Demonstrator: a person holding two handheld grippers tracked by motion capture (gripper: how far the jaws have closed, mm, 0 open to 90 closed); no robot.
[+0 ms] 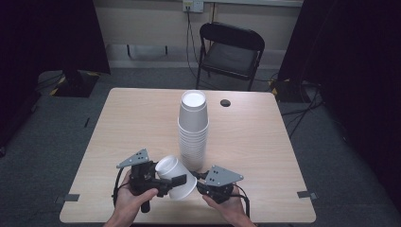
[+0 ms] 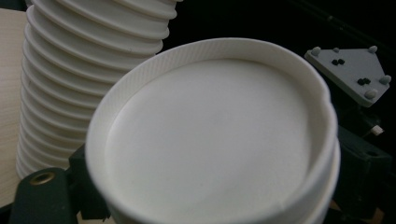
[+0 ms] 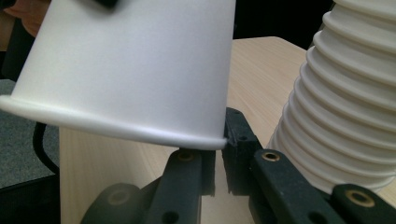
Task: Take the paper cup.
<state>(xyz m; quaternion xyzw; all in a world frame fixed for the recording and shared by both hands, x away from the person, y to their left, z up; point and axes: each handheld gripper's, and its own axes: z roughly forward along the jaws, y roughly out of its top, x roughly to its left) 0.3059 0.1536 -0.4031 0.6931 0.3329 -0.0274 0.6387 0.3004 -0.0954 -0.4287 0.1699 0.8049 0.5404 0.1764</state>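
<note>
In the high view, a tall stack of white cups (image 1: 193, 130) stands upside down at the centre of the table (image 1: 127, 123), and a single white cup (image 1: 176, 177) sits tilted at the lower middle of the frame, just in front of the stack's base. The left gripper (image 1: 166, 181) clamps this cup across its wall, one black jaw lying over the cup's side. The right gripper (image 1: 201, 183) comes in from the lower right with its tips at the cup's wide rim.

In the left gripper view, the cup's closed bottom (image 2: 210, 140) spans the centre and lower frame, close to the lens. The ribbed stack (image 2: 88, 65) rises in the upper left, and the other gripper's grey plate (image 2: 357, 74) shows at the upper right.

In the right gripper view, the cup (image 3: 130, 70) hangs tilted in the upper left, its rolled rim (image 3: 205, 141) just above the jaws, which stand close together; I cannot tell whether they pinch it. The stack (image 3: 345, 102) fills the right side.

The cup looks very light and thin-walled, so it will likely dent under a hard squeeze and slide on smooth sides. The rolled rim seems the stiffest place to take hold.
</note>
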